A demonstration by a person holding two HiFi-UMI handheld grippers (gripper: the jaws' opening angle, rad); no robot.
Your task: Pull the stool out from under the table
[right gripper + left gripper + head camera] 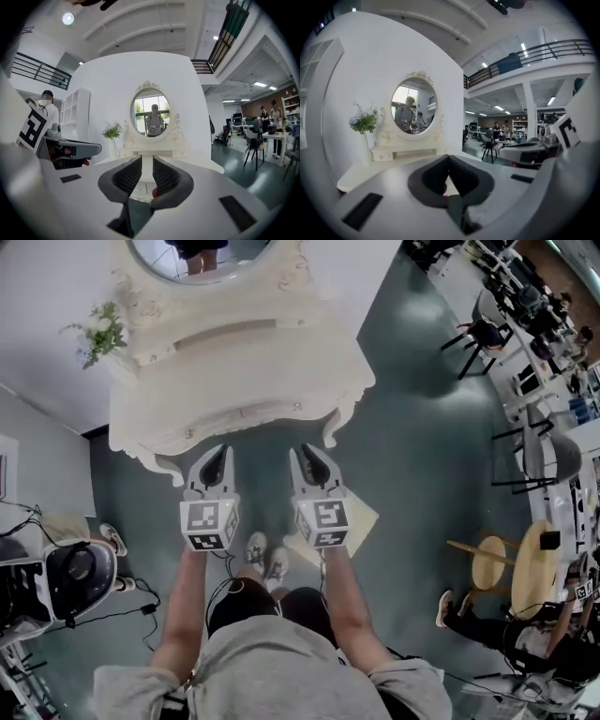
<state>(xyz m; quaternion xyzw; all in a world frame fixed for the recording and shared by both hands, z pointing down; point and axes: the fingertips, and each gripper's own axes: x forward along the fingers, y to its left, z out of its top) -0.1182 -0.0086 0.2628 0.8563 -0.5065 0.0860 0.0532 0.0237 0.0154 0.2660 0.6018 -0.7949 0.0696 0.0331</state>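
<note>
The person holds both grippers level and side by side in front of a cream dressing table (234,381) with carved edges.

The left gripper (217,457) has its dark pads pressed together at the tips, with nothing between them. The right gripper (308,456) has its jaws a narrow slot apart. Only the table front and floor show through the gap, so it pinches nothing.

Each gripper carries a cube printed with square black-and-white block patterns. These are the only markings that can be made out. The left cube (209,524) and the right cube (324,522) both face the head camera.

An oval mirror (151,115) in an ornate frame stands on the table and reflects the person. A slim vase of white flowers with green leaves (98,329) stands near the table's left end.

On the grey-green floor, a pale cream square panel partly covered by the right cube looks like the seat of the stool (364,517), though too little shows to be sure. It lies clear of the table's front edge, just beside the person's shoes (265,557).
</note>
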